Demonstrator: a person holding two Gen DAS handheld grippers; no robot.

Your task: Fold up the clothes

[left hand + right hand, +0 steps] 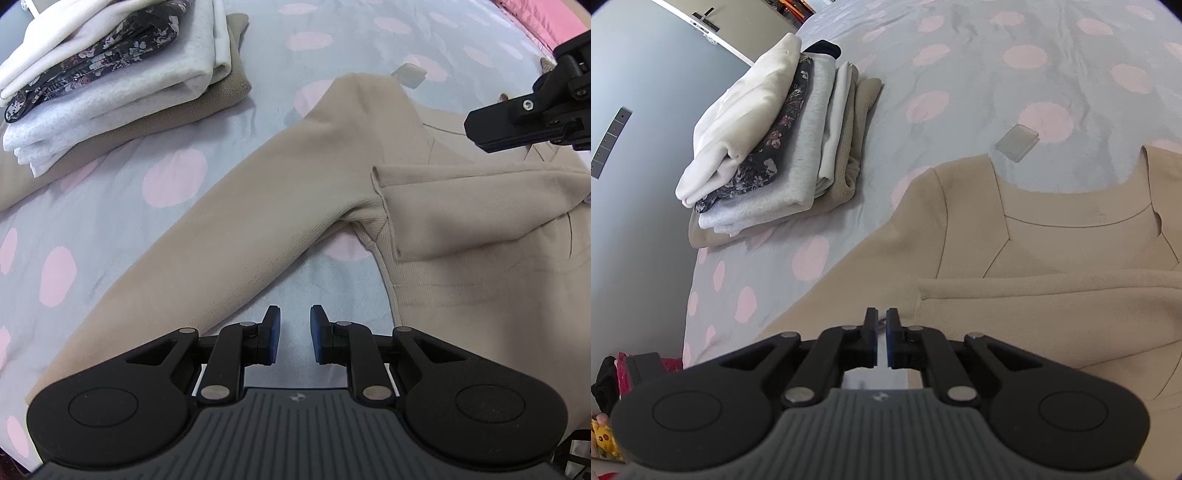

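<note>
A beige long-sleeved top (pixel 461 236) lies spread on the bed; it also shows in the right wrist view (pixel 1052 295). One sleeve (pixel 207 251) stretches out to the lower left. The other sleeve (pixel 480 192) is folded across the chest, its cuff near the armpit. My left gripper (pixel 294 325) is open and empty, hovering over the bedspread between the outstretched sleeve and the body. My right gripper (pixel 882 334) hangs above the top with its jaws almost together and nothing between them; it shows in the left wrist view (pixel 528 118) at the upper right.
A stack of folded clothes (pixel 110 74) sits at the far left of the bed; the right wrist view shows it too (pixel 775 147). A small grey flat object (pixel 1017 142) lies beyond the neckline. The bedspread (pixel 155 184) is grey with pink dots. The bed's left edge (pixel 690 266) drops to the floor.
</note>
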